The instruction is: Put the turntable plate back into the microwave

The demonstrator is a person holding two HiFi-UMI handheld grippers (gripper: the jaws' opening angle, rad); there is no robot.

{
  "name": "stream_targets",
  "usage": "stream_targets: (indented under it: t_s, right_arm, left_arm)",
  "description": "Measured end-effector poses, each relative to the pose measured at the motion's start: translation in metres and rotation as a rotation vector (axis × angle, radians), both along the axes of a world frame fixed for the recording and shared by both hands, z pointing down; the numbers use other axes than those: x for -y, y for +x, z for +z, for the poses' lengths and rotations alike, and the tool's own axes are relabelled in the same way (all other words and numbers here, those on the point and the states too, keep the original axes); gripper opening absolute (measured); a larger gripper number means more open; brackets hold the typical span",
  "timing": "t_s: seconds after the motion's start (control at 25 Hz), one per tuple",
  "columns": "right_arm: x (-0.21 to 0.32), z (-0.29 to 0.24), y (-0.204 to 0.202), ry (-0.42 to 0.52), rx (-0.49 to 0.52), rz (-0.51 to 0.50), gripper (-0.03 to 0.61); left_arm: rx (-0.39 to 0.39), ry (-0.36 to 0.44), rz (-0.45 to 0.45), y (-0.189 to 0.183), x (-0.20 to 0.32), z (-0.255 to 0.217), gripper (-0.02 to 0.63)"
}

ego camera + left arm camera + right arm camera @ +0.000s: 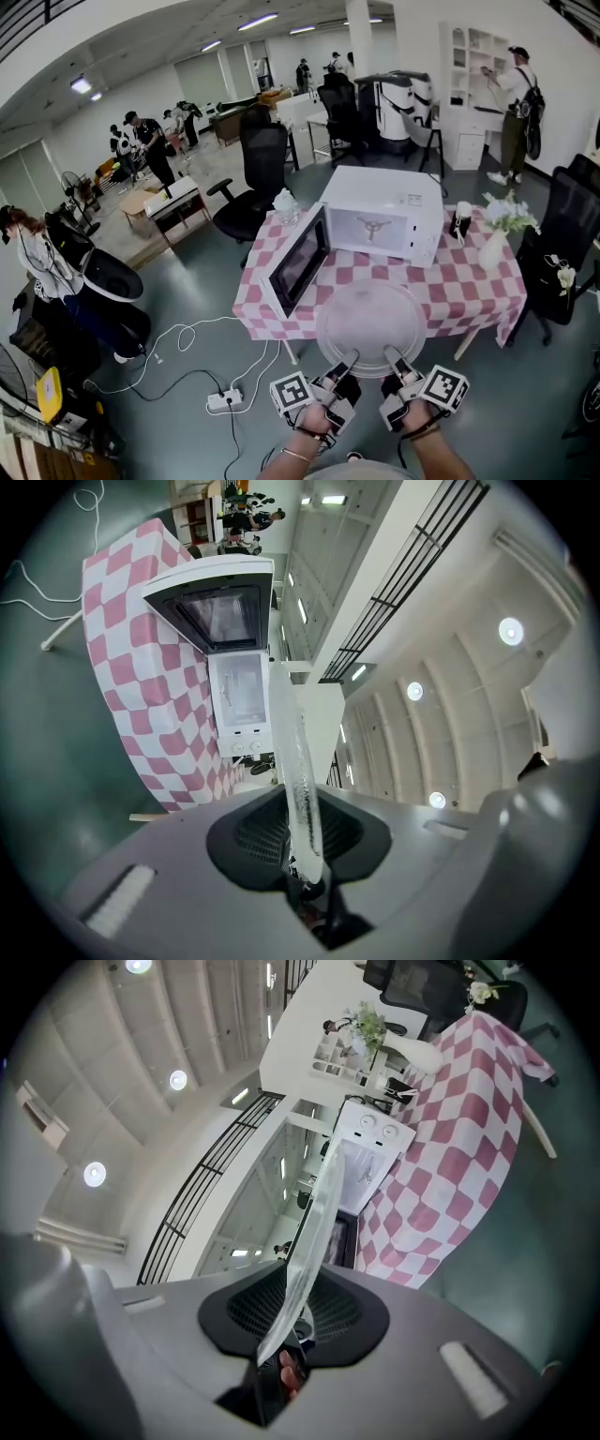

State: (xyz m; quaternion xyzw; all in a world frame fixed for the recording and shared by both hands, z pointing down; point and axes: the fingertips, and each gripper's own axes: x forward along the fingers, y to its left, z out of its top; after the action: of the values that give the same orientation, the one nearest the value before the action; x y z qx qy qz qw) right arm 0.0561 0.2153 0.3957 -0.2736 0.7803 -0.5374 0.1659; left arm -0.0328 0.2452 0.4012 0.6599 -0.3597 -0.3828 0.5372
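**Turntable plate** (371, 317): clear glass disc, held level in the air in front of the microwave (380, 220), over the near edge of the tabletop (469, 281). It is not inside the microwave and touches nothing but the tongs.

**Left tongs** (339, 367): pinching the plate's near rim. In the left gripper view the glass edge (295, 761) runs straight down between the pads of the tongs (305, 850).

**Right tongs** (396, 366): pinching the same near rim, just beside the left pair. In the right gripper view the rim (314, 1232) stands between the pads of the tongs (286, 1321).

**Microwave**: white, on the tabletop, with its cavity facing the plate.

**Door** (300, 261): swung wide open at the microwave's left side in the head view.

**Chequered cloth** (441, 291): pink and white, under the microwave, draped over the tabletop.

**Vase** (494, 246): white, with flowers, to the microwave's right.

**Office chair** (258, 178): black, behind the microwave and to its left.

**Power strip** (225, 401): white, on the floor, in front of the microwave and to its left.
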Motion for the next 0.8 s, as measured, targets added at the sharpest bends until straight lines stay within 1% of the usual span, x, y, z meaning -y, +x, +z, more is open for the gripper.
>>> stream_targets:
  t_s: [0.08, 0.16, 0.32, 0.44, 0.52, 0.68, 0.8]
  right_arm:
    - [0.006, 0.008, 0.003, -0.045, -0.036, 0.013, 0.074]
    - [0.011, 0.012, 0.004, -0.057, -0.046, 0.017, 0.074]
    - [0.028, 0.013, 0.001, -0.043, -0.04, 0.018, 0.074]
    - [0.044, 0.017, -0.001, -0.055, -0.051, 0.027, 0.074]
    - [0.059, 0.019, -0.005, -0.06, -0.049, 0.035, 0.074]
    - [0.096, 0.014, -0.019, -0.02, -0.042, 0.024, 0.074]
    - [0.124, 0.014, -0.028, -0.042, -0.063, 0.035, 0.074]
  left_arm:
    - [-0.002, -0.003, -0.002, -0.001, 0.007, 0.001, 0.046]
    - [0.002, -0.007, -0.001, -0.001, 0.013, 0.003, 0.046]
    - [0.002, -0.006, 0.005, -0.003, 0.03, 0.005, 0.046]
    - [-0.002, -0.013, 0.013, -0.006, 0.046, 0.009, 0.046]
    - [-0.006, -0.014, 0.014, -0.01, 0.062, 0.012, 0.047]
    - [-0.018, 0.001, 0.02, -0.021, 0.098, 0.011, 0.046]
    - [-0.023, 0.005, 0.016, -0.032, 0.127, 0.009, 0.047]
